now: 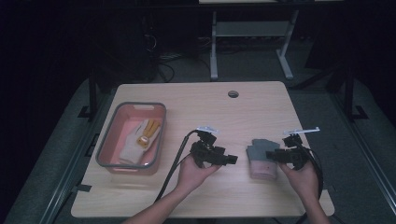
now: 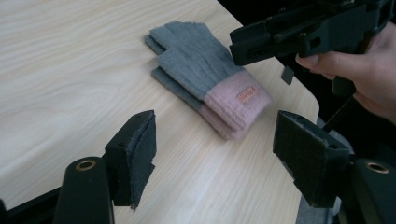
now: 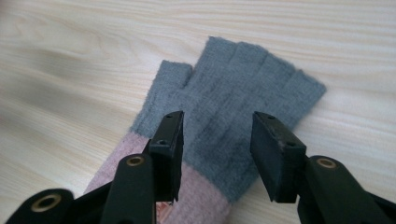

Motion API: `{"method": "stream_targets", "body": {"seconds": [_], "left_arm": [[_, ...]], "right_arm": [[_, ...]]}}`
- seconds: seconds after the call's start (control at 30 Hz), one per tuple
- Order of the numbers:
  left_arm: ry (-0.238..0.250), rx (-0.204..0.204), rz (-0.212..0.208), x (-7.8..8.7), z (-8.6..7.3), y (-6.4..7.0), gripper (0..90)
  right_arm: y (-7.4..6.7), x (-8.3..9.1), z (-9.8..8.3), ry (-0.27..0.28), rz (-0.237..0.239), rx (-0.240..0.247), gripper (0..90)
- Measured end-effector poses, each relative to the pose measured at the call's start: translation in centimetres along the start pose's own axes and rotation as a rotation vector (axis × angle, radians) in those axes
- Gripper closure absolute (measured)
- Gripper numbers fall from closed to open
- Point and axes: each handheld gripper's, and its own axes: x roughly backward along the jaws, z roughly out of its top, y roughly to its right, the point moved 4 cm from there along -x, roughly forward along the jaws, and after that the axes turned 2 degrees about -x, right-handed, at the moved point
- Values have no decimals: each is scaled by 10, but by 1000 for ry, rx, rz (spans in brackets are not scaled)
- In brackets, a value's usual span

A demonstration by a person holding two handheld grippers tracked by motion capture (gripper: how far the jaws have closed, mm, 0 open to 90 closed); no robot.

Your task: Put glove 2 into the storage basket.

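**Both grippers open at the grey-and-pink glove**

Your right gripper (image 1: 270, 155) hangs directly over the grey-and-pink glove (image 1: 261, 161), which lies flat on the wooden table (image 1: 243, 112) at its near right. In the right gripper view the two black jaws stand apart above the grey knit, one over the seam where grey meets the pink cuff and the other over the palm. The pads press on nothing, so the glove is released. No earlier frame is at hand, so only this parted state can be reported.

Your left gripper (image 1: 231, 160) points to the right, towards the glove, from the middle of the table. Its jaws are spread wide and hold nothing. In the left gripper view the glove (image 2: 205, 74) lies ahead of the jaws, well apart from them, with bare tabletop between. The glove's grey finger ends point away towards the far edge, and a small orange tag sits on the pink cuff.

Note the obstruction: in the left gripper view your right gripper (image 2: 303, 35) reaches across above the cuff end of the glove, and your right hand (image 2: 364, 70) sits just behind it.

Surroundings:
- A pink bin (image 1: 112, 140) with a grey rim stands at the table's left, well apart from both grippers.
- A pale work glove with yellow patches (image 1: 140, 137) lies inside that bin.
- A round cable hole (image 1: 233, 94) sits near the table's far edge.
- A grey table frame (image 1: 252, 32) stands on the floor beyond.
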Motion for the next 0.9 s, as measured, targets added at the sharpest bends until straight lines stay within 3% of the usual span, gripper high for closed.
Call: {"method": "stream_targets", "body": {"seconds": [0.37,0.57,0.7,0.9], "left_arm": [[-26,59,-47,-42,0,6,303],[-40,100,-62,-63,-1,9,309],[-60,102,-67,-72,-3,9,318],[-64,167,-77,-86,-6,9,342]], "right_arm": [[18,4,-12,18,42,-44,457],[21,4,-20,23,74,-69,427],[22,3,-24,12,86,-74,406],[21,-1,-29,2,96,-82,405]]}}
